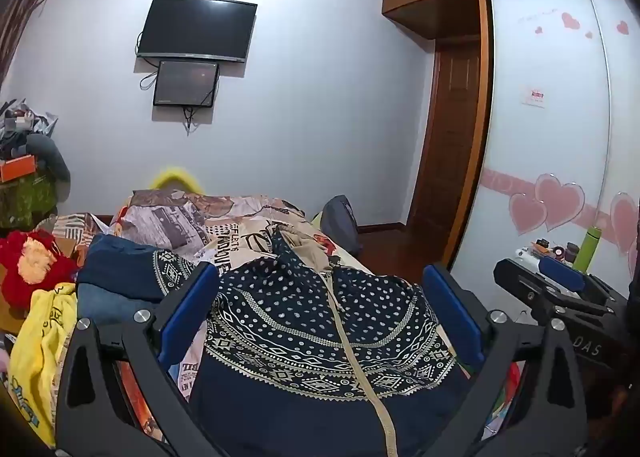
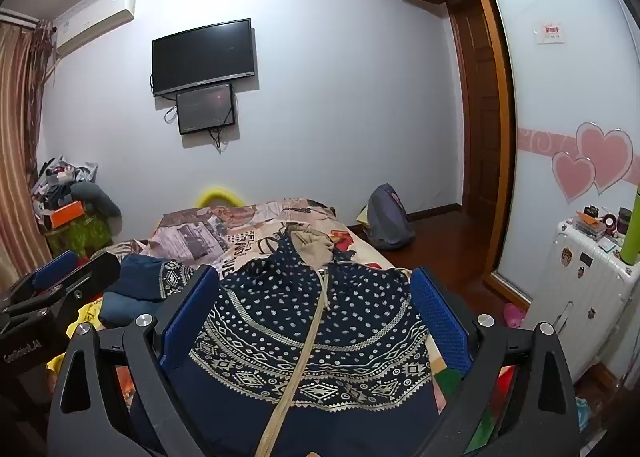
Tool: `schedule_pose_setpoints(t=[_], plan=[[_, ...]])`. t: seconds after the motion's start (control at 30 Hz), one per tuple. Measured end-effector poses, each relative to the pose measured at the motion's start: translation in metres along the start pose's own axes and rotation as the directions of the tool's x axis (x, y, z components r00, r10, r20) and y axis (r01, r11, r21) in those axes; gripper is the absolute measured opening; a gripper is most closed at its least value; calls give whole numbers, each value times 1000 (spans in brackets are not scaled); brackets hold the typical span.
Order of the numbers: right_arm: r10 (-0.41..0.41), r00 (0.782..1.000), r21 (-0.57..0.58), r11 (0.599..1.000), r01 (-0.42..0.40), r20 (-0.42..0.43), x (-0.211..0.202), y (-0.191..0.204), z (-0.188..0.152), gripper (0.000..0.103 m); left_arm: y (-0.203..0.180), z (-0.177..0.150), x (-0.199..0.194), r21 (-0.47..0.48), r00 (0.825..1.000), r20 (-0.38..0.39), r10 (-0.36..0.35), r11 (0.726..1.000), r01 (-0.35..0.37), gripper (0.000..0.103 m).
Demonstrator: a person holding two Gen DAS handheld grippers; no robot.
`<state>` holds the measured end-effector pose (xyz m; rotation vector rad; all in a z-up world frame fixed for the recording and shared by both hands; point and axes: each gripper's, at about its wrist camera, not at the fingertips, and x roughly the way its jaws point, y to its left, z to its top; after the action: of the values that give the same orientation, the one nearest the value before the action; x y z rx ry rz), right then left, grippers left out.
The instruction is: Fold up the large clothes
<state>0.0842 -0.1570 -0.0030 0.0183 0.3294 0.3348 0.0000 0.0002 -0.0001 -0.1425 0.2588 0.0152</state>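
Note:
A navy hooded jacket (image 1: pixel 316 321) with white dots, a geometric band and a beige zipper lies front up on the bed, hood pointing away; it also shows in the right wrist view (image 2: pixel 312 329). My left gripper (image 1: pixel 320 313) is open above the jacket, its blue pads either side of it, holding nothing. My right gripper (image 2: pixel 316 313) is open above the same jacket, also empty. Each gripper shows in the other's view: the right one (image 1: pixel 560 289) at the right edge, the left one (image 2: pixel 60 277) at the left edge.
The bed (image 2: pixel 256 229) has a printed cover. Folded navy and blue clothes (image 1: pixel 120 281), a yellow garment (image 1: pixel 40 353) and a red item (image 1: pixel 28 269) lie at the left. A white suitcase (image 2: pixel 588 297) with small items, a backpack (image 2: pixel 388 217) and wardrobe doors stand at the right.

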Motion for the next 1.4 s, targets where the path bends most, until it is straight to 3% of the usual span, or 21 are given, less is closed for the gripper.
schedule_pose_setpoints(t=[0.3, 1.4], plan=[[-2, 1000, -4, 1000, 2, -14, 2, 2, 5, 95, -6, -12, 4, 0, 1000, -17, 21, 1000, -21, 102], [2, 999, -10, 1000, -2, -41, 9, 5, -4, 95, 13, -11, 13, -21, 999, -43, 33, 999, -34, 102]])
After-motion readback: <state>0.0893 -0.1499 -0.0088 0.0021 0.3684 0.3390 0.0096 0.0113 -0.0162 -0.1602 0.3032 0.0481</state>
